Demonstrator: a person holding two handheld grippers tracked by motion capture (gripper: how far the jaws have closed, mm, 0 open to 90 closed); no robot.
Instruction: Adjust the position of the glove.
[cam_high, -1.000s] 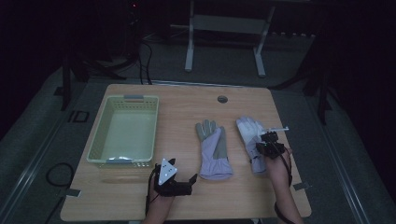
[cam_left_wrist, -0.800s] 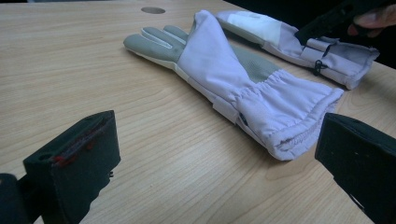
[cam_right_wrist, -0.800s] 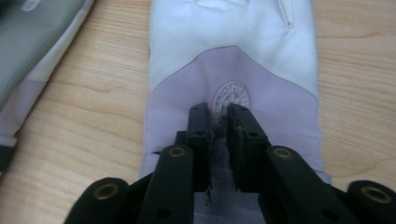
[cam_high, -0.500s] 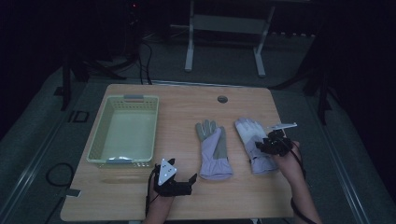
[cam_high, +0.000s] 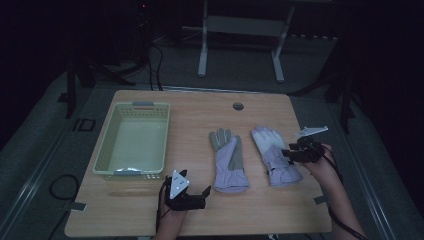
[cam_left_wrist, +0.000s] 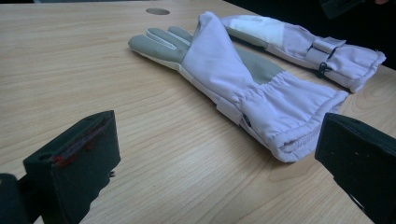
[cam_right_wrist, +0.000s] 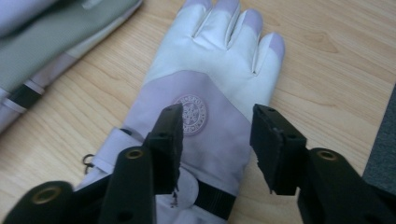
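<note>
Since a second ago: right gripper (cam_high: 291, 152) has lifted off the right glove (cam_high: 274, 155) and drifted toward the table's right edge; its jaws have just been opening and nothing sits between them
Right gripper now: jaws parted, hovering above the cuff end of the right glove (cam_right_wrist: 205, 107), badge side up, not touching it
Left gripper: (cam_high: 197, 192) jaws spread wide and empty, low over the table's near edge, aimed at the cuff of the left glove (cam_left_wrist: 243, 88)
Left glove: (cam_high: 227, 160) flat at mid-table, palm up, fingers pointing away, just beside the right glove but apart from it
Basket: (cam_high: 105, 157) pale green, standing well to the left, nothing in it that I can see
Table: (cam_high: 190, 110) bare wood around the gloves
Step in hand, my guess: gather the gloves
Doing it well: come down square on a cuff, where the fabric bunches thick, pinch both layers, and lift slowly so the fingers trail without dragging the neighbour
</note>
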